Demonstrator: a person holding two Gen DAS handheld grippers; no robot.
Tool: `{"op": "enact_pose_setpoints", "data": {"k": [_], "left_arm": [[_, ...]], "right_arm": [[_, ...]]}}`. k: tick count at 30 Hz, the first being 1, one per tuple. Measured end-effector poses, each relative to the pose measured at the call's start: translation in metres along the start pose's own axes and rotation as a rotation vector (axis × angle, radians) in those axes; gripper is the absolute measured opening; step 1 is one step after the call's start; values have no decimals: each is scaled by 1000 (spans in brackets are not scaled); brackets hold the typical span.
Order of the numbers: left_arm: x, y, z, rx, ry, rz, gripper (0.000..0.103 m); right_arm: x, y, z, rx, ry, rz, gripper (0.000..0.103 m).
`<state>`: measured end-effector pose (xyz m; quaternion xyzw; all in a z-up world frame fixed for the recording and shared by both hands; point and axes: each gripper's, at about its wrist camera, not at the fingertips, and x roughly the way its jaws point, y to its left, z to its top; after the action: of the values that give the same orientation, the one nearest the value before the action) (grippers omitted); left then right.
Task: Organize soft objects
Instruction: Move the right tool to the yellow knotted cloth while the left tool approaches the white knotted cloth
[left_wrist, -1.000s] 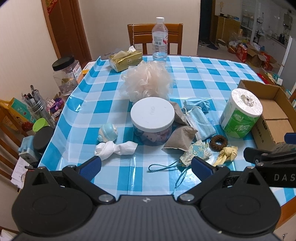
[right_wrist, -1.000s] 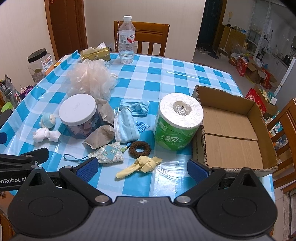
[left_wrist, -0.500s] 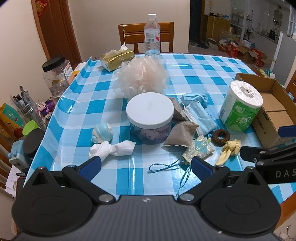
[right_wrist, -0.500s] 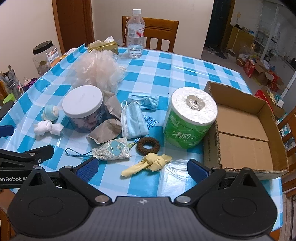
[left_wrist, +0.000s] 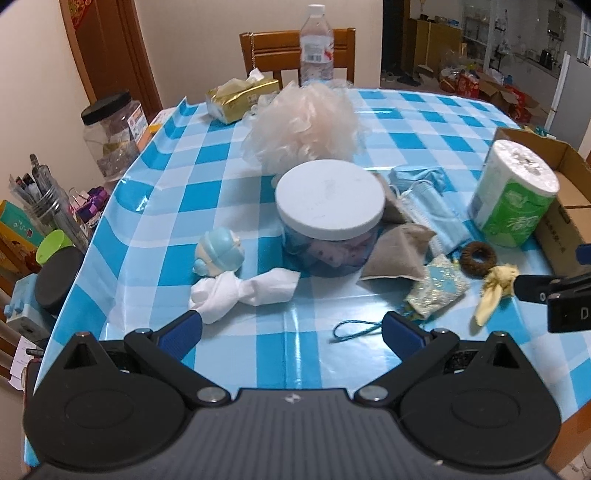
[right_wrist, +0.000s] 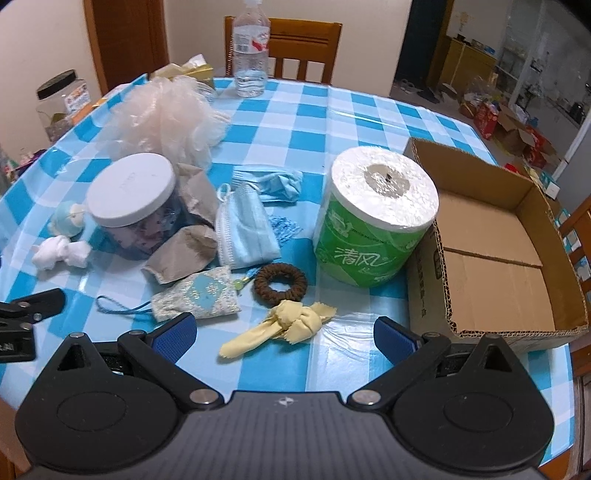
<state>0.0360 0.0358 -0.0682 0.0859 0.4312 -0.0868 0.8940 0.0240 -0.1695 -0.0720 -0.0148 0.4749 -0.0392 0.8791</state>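
Since both tools hang over the near edge with nothing picked up, the step in hand looks like the first grab, with the cardboard box (right_wrist: 491, 236) as the likely drop spot, bare inside.

Right hand-held gripper (right_wrist: 282, 330): jaws spread wide, empty, lined up on the knotted yellow cloth (right_wrist: 284, 325) just beyond its tips. Best to pinch the knot, not the flat tail; the tail is thin, frayed at the edge and will slip or drag on the glossy checked surface (right_wrist: 332, 122). Lift straight, then swing right over the box wall.

Left hand-held gripper (left_wrist: 291, 328): jaws also apart, empty, with the knotted white cloth (left_wrist: 240, 290) near its left finger. Same rule, go for the knot.

Other soft items sit in a tight cluster mid-surface:
- patterned pouch (right_wrist: 199, 293), padded, with a loose blue cord that may snag
- brown hair ring (right_wrist: 280, 283), braided, springy
- blue face masks (right_wrist: 245, 229), pleated, limp
- mesh bath sponge (right_wrist: 166, 114), bulky, airy, compresses a lot
- paper roll (right_wrist: 376, 214), firm cylinder in a green wrapper, touching the box

Hard plastic jar (left_wrist: 328, 218) with a white lid looks out of scope; avoid knocking it.
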Motion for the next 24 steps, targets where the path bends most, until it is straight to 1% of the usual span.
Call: {"op": "enact_pose_setpoints", "data": {"k": [10, 14, 18, 24], "left_arm": [[29, 14, 7, -2, 33, -14, 102], [37, 16, 8, 4, 46, -19, 102], [45, 20, 10, 8, 58, -17, 102], [59, 33, 13, -2, 65, 7, 102]], "right_arm": [[55, -12, 3, 99, 23, -75, 103], [75, -8, 2, 82, 42, -121, 103], [84, -8, -5, 68, 76, -141, 103], [84, -21, -15, 126, 82, -83, 103]]}}
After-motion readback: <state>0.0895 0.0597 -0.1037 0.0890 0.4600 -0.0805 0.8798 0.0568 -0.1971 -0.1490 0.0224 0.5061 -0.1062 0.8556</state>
